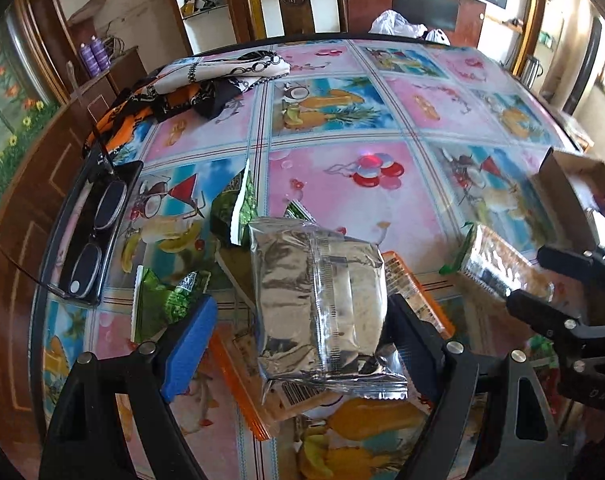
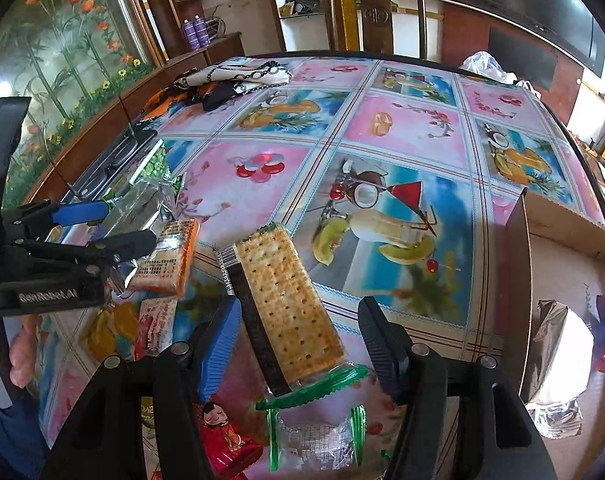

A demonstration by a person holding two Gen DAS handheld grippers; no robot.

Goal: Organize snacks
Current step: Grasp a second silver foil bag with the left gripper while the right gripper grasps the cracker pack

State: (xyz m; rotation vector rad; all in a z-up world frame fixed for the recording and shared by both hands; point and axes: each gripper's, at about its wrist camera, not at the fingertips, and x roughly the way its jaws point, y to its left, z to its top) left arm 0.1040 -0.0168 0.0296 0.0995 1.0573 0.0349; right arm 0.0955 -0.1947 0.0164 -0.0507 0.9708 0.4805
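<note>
You are mid-pickup—your left claw (image 1: 298, 320) straddles the silver packet (image 1: 318, 304) atop the worktop (image 1: 342, 184) pile, jaws apart, and your right claw (image 2: 298, 344) gapes around the cracker pack (image 2: 290, 308)—so squeeze, then carry toward the cardboard box (image 2: 550, 264).
</note>
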